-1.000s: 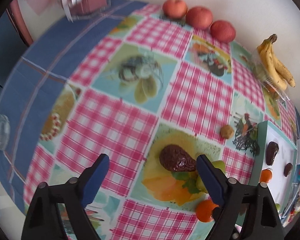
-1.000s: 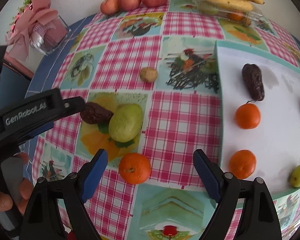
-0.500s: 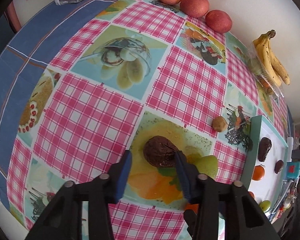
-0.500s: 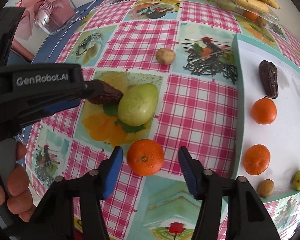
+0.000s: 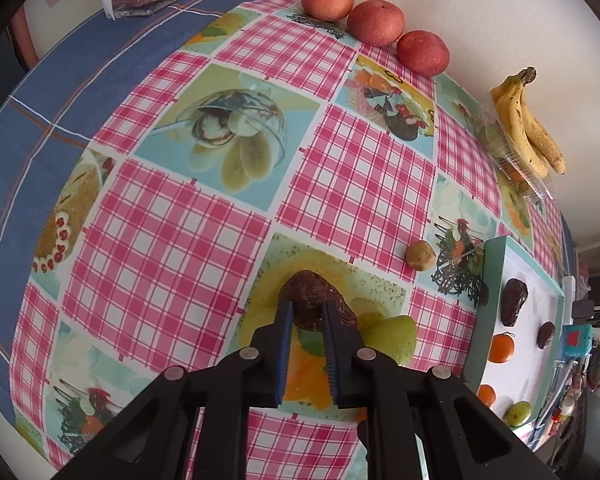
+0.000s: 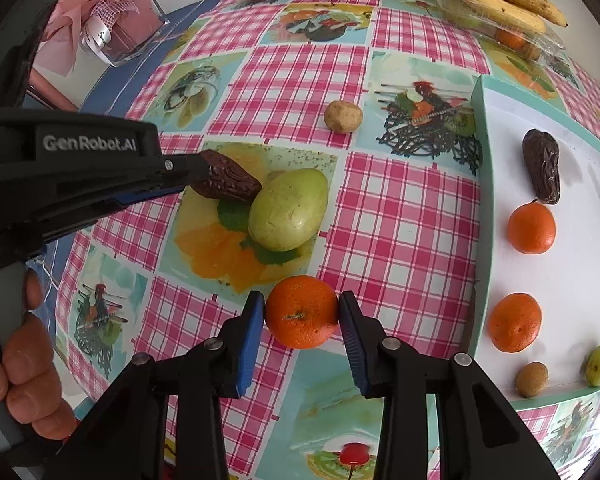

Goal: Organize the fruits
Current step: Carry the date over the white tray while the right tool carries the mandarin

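Both views are bright and evenly lit by soft, daylight-like light. Shadows are short and faint: a pale one lies beside the date on the white tray, and a soft one under the green fruit. The tray is nearly washed out to plain white. Fisheye distortion bulges the worktop into a dome, and its checks bend towards the edges. Black vignetting fills the corners. The centre is sharp; the clutter at the far right of the left view is soft and smeared.
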`<state>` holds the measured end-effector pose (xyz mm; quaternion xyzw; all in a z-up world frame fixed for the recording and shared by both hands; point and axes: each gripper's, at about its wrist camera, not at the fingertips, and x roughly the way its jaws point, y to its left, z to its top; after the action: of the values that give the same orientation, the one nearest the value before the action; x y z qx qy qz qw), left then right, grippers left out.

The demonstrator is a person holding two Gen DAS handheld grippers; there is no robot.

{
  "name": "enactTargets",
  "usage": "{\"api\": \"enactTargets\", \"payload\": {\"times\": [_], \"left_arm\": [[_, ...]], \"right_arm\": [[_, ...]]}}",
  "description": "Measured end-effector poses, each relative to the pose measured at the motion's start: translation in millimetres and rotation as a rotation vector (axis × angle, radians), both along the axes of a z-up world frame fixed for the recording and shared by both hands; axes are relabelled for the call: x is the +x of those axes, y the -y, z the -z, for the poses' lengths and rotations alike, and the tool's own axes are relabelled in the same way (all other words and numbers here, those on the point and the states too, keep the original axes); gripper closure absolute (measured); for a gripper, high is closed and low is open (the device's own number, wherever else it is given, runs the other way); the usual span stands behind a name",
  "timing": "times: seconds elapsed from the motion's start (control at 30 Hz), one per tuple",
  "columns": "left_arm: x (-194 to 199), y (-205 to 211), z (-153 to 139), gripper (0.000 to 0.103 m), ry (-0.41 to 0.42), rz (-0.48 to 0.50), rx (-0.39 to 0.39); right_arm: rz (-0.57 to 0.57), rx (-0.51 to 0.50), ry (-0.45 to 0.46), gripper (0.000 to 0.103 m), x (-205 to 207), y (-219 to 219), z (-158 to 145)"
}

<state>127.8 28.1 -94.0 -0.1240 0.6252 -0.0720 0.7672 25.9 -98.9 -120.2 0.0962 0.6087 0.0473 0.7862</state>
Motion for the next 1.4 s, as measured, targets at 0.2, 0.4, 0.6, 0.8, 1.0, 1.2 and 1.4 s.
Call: {"api": "enactTargets", "payload": {"times": [0.2, 0.4, 0.6, 0.8, 1.0, 1.2, 1.4], "left_arm": [[2.7, -4.6, 3.2, 0.083, -0.009, -0.041, -0.045], [5.9, -3.3, 6.3, 0.069, -0.005, -0.053, -0.048], [11.6, 1.8, 8.1, 0.069, 0.020, -0.052, -0.064], [15.0, 5.9, 10.2, 0.069, 0.030, -0.055, -0.074], [15.2, 6.5, 10.5, 0.070, 0.028, -0.064, -0.079], [14.5, 5.2, 11.0, 0.072, 0.016, -0.074, -0.097], [11.8, 3.8, 8.2, 0.073, 0.006, -0.085, -0.094]], "right_arm": [[0.014, 0.003, 0.021, 0.063, -3.3, 9.8, -9.4], [0.034, 0.007, 0.024, 0.063, -3.3, 18.0, -12.5], [0.043, 0.009, 0.024, 0.064, -5.1, 23.1, -14.6], [0.055, 0.008, 0.029, 0.063, -5.3, 25.6, -16.2], [0.069, 0.011, 0.032, 0.063, -7.6, 29.8, -18.8], [0.084, 0.014, 0.039, 0.063, -6.4, 33.2, -21.3], [0.119, 0.028, 0.051, 0.063, -7.3, 45.5, -26.5]]}}
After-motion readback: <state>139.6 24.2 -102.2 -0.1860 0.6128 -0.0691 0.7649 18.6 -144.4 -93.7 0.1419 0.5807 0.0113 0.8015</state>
